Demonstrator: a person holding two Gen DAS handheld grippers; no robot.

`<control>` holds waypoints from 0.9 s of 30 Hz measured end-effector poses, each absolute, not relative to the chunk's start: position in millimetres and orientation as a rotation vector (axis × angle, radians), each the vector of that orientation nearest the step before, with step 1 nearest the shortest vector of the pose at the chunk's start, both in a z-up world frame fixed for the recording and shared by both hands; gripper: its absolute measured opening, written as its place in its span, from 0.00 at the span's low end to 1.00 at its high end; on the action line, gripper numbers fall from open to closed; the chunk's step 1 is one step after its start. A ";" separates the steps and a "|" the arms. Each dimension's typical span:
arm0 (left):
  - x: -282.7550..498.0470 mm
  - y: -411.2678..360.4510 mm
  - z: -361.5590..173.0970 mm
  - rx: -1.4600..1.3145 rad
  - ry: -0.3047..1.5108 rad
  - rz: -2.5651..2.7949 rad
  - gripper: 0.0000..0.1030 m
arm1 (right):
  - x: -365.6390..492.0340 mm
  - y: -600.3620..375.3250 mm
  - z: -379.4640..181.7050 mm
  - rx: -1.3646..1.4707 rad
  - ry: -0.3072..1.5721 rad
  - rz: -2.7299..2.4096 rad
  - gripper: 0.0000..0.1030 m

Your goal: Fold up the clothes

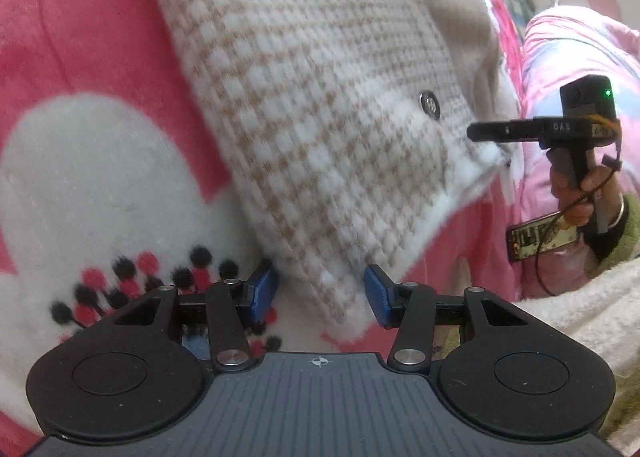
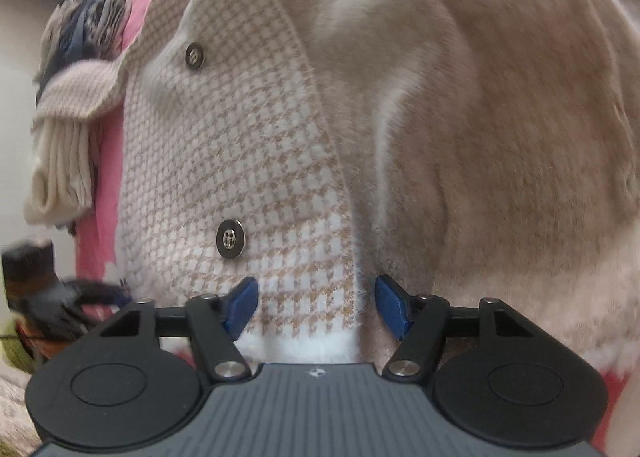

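Fuzzy beige-and-white houndstooth cardigan [image 2: 240,161] (metal buttons) lies on pink fleece blanket [image 1: 88,25]; left gripper [image 1: 320,293] and right gripper [image 2: 316,305] both spread wide, gripping nothing, hem between the pads.

Left gripper [image 1: 320,295]: jaws wide apart, blue pads [image 1: 264,289] angled outward, nothing pinched between them; fabric edge sits in the gap but the pads aren't closed on it. Right gripper [image 2: 316,305]: same state in its own view, jaws spread, blue pads [image 2: 242,307] clear of each other. In the left wrist view the right gripper shows side-on at far right, held level, fingers pointing left. Person's right hand [image 1: 576,193] wraps the grip below it, green cuff at the wrist. From that angle the fingertips look to be touching cloth, but I can't confirm.
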State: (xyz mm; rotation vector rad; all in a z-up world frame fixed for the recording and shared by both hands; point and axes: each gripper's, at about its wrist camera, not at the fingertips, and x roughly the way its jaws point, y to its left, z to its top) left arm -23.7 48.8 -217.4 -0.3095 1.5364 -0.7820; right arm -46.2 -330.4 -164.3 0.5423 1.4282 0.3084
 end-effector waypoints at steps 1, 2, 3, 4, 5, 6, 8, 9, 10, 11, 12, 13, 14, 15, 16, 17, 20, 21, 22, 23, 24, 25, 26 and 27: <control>-23.9 49.0 -218.3 -0.325 1.534 -0.759 0.42 | -46.6 -329.8 -163.7 0.540 1.421 0.308 0.55; -23.4 51.1 -219.3 -0.342 1.533 -0.734 0.31 | -47.0 -329.2 -163.1 0.537 1.414 0.308 0.49; -22.7 54.0 -220.4 -0.357 1.532 -0.710 0.14 | -47.3 -328.6 -162.5 0.535 1.407 0.307 0.35; -21.7 58.7 -220.8 -0.383 1.533 -0.695 0.10 | -47.5 -328.2 -161.4 0.537 1.399 0.307 0.22; -20.7 64.8 -220.7 -0.418 1.536 -0.686 0.06 | -47.5 -328.8 -158.9 0.549 1.389 0.308 0.15; -20.0 69.9 -218.6 -0.440 1.534 -0.685 0.05 | -48.3 -330.6 -155.5 0.565 1.375 0.312 0.08; -19.4 76.4 -211.1 -0.455 1.517 -0.694 0.05 | -51.0 -334.6 -147.5 0.585 1.346 0.327 0.07; -19.4 76.3 -209.7 -0.445 1.513 -0.700 0.05 | -52.0 -333.8 -143.1 0.587 1.333 0.336 0.07; -19.6 75.4 -210.5 -0.433 1.517 -0.702 0.05 | -53.2 -333.0 -138.6 0.588 1.322 0.345 0.07; -19.8 74.6 -211.2 -0.422 1.521 -0.704 0.05 | -53.9 -331.1 -134.8 0.587 1.312 0.354 0.07; -20.0 73.7 -212.0 -0.410 1.525 -0.706 0.05 | -54.2 -328.0 -132.3 0.579 1.306 0.363 0.07; -20.2 72.8 -212.7 -0.399 1.528 -0.708 0.05 | -54.8 -325.5 -130.6 0.560 1.301 0.368 0.07; -20.3 72.0 -213.5 -0.387 1.532 -0.710 0.05 | -55.3 -324.1 -130.3 0.540 1.301 0.368 0.07; -20.5 71.1 -214.2 -0.376 1.536 -0.712 0.05 | -56.0 -323.6 -132.3 0.521 1.307 0.365 0.07; -20.7 70.2 -215.0 -0.364 1.539 -0.714 0.05 | -56.3 -322.4 -136.7 0.500 1.315 0.361 0.07; -20.9 69.4 -215.7 -0.353 1.543 -0.716 0.05 | -57.0 -321.0 -141.2 0.472 1.322 0.355 0.07; -21.4 66.8 -218.0 -0.318 1.553 -0.722 0.05 | -59.8 -315.3 -161.1 0.395 1.349 0.346 0.06; -21.6 65.9 -218.7 -0.306 1.557 -0.723 0.05 | -60.3 -314.3 -166.9 0.383 1.354 0.346 0.06; -21.8 65.1 -219.5 -0.295 1.560 -0.725 0.05 | -60.1 -314.8 -168.5 0.387 1.353 0.350 0.06; -22.0 64.2 -220.2 -0.283 1.563 -0.727 0.05 | -59.8 -314.6 -167.2 0.384 1.355 0.352 0.06; -21.4 64.4 -217.1 -0.261 1.568 -0.738 0.06 | -59.5 -314.5 -165.9 0.381 1.357 0.354 0.06; -20.1 65.4 -211.2 -0.232 1.574 -0.754 0.07 | -59.2 -313.0 -165.0 0.372 1.361 0.357 0.06; -18.9 66.3 -205.3 -0.203 1.579 -0.770 0.09 | -58.6 -310.4 -163.8 0.355 1.370 0.361 0.08; -17.7 67.3 -199.5 -0.174 1.584 -0.786 0.12 | -57.2 -309.1 -160.8 0.340 1.383 0.371 0.14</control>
